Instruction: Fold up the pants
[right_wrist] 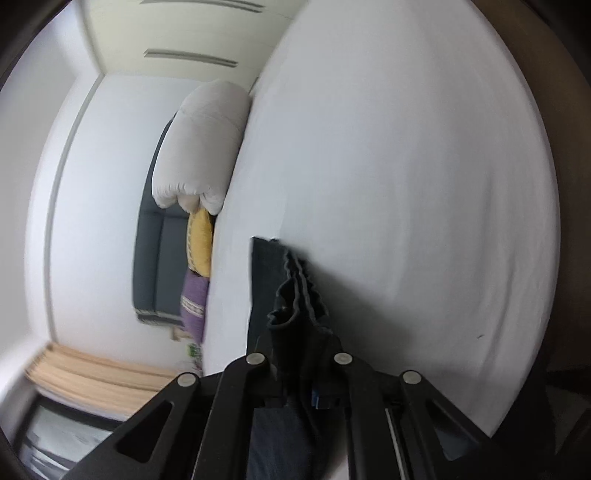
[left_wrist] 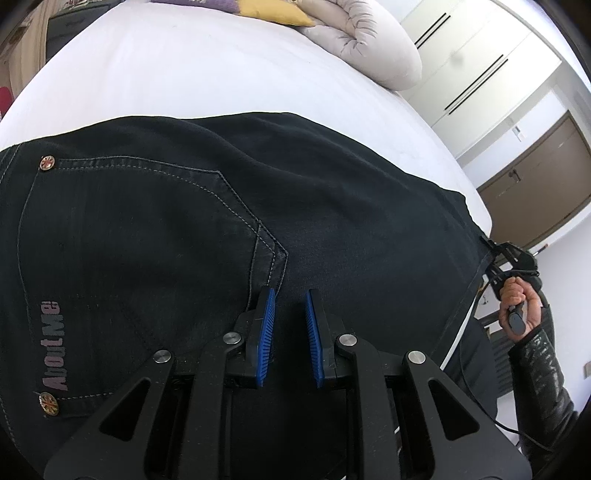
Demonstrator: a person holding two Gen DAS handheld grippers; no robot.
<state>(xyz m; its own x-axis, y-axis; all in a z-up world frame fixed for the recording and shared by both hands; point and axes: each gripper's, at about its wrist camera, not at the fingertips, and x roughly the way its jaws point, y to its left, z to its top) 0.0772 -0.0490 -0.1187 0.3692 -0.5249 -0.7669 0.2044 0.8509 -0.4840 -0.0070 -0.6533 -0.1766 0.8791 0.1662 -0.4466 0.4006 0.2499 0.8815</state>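
- The right wrist view is smeared with blur, so the seams and edges of the cloth there are hard to make out.
- In that view the right gripper [right_wrist: 301, 354] has its fingertips buried in bunched dark fabric; only a sliver of blue pad shows low between the fingers.
- Its jaws stand narrow, clamped on a gathered fold of the pants [right_wrist: 295, 295].
- The left wrist view cuts the pants [left_wrist: 229, 236] off at the left and bottom edges; the waistband and the leg ends are out of sight.
- The left gripper [left_wrist: 290, 299] hovers over the seat of the pants, jaws parted by a moderate gap with nothing between the blue pads [left_wrist: 266, 325]; whether the tips touch the cloth cannot be told.
- The pants lie spread on the white bed [left_wrist: 207, 74], back pocket [left_wrist: 122, 258] facing up, lettering on it reading sideways.
- Their long axis runs left to right across the left view, toward the right hand [left_wrist: 519, 302] at the bed's edge.
- A folded quilt [left_wrist: 365, 40] and a yellow cushion [left_wrist: 273, 11] sit at the far end of the bed, well apart from the pants.
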